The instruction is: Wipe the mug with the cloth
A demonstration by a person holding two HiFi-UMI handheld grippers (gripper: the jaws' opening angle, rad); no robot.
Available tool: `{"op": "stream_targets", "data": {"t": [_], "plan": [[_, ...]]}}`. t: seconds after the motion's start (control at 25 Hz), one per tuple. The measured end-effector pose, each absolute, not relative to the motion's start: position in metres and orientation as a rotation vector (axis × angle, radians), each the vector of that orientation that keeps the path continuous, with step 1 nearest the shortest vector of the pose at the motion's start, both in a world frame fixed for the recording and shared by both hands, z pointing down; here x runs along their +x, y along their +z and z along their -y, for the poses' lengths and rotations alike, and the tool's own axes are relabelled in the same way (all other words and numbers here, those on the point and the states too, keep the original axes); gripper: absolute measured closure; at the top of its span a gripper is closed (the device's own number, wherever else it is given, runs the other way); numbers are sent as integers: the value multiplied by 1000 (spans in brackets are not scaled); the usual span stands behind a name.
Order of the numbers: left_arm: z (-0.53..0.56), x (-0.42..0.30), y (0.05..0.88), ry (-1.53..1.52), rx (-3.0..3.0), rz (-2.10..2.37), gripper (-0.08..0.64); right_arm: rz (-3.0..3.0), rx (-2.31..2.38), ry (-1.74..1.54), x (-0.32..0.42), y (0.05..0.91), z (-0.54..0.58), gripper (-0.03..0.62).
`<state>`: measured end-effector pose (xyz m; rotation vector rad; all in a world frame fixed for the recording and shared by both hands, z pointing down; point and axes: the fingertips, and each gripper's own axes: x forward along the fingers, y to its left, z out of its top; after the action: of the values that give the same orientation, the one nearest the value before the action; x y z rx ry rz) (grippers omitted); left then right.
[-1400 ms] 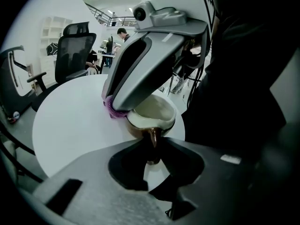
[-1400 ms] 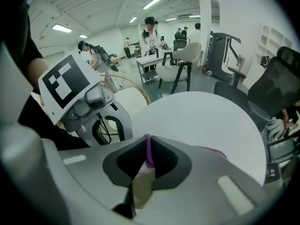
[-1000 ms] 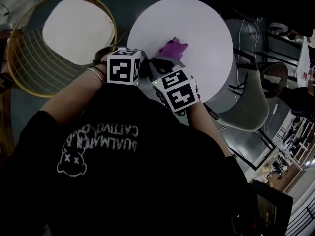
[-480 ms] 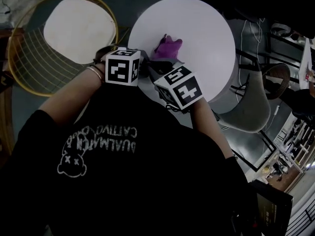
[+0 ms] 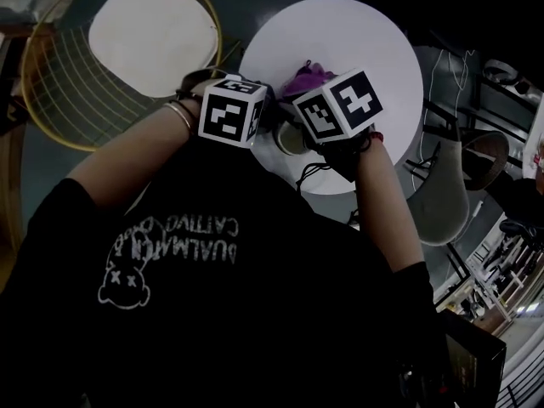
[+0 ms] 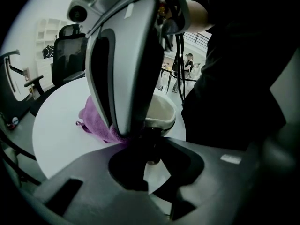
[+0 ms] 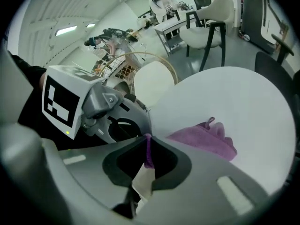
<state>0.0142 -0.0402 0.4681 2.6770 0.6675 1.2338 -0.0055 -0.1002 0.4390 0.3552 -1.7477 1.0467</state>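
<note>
At the table [image 5: 357, 41], mug [image 6: 161, 116] in left tongs [image 6: 147, 143], cloth [image 7: 206, 139] in right tongs [image 7: 148, 154].

Upright white mug [image 6: 161, 115] beside bunched purple cloth [image 6: 92, 121].

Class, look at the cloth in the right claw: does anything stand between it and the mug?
Nothing visible does. The right claw pinches the cloth just beside the mug, which the left claw grips.
</note>
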Motion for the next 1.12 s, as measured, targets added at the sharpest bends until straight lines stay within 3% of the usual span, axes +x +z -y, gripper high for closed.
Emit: {"op": "stream_targets", "data": {"t": [1.12], "plan": [[41, 15, 470, 1232, 2672, -587, 480, 1620, 254, 1153, -3, 477, 112, 560]]}}
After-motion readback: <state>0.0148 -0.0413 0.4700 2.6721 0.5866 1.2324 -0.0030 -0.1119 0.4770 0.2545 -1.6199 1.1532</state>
